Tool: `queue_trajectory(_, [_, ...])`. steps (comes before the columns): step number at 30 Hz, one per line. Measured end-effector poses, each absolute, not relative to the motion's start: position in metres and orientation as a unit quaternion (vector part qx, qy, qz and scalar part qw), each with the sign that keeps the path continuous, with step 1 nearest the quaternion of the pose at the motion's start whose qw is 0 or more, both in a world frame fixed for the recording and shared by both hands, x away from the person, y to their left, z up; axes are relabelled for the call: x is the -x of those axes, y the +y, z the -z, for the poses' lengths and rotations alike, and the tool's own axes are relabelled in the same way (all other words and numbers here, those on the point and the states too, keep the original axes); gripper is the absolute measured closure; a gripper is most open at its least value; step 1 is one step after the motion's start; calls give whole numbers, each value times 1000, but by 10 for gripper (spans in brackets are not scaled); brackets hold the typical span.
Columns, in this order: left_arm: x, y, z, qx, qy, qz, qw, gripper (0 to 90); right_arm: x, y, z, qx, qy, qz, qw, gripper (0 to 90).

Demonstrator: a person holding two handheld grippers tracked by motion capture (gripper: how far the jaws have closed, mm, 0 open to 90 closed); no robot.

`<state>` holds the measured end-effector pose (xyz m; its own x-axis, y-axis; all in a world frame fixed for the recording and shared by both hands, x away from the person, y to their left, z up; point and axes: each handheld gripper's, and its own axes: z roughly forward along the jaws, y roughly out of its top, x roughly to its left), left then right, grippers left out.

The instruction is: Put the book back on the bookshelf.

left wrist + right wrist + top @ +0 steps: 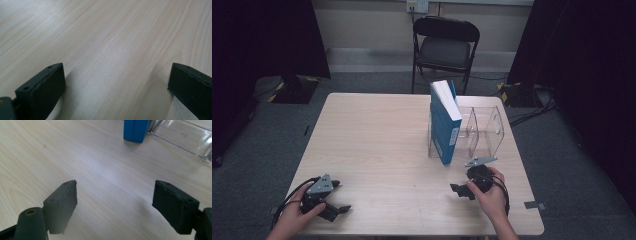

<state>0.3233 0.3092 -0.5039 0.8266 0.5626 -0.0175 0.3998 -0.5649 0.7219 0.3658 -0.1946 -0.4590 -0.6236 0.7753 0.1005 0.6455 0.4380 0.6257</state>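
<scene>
Two grippers: each hand-held gripper wide, holding nothing.
Left hand-held gripper (343, 209): near worktop (377, 145) front-left corner.
Right hand-held gripper (457, 189): near front-right.
Book (444, 122): upright, in rack (484, 131), right edge.

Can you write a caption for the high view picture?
Blue book stands in clear rack; both open grippers rest low on the table.

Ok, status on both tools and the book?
Left tool open, empty. Right tool open, empty, short of blue book. Book upright in clear rack. Nothing between.
</scene>
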Motion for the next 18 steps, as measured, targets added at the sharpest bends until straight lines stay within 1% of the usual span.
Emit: queue_trajectory(18, [-323,309,504,-878,274,-108,377,7,-362,-210,479,-418,847,-309,110,191])
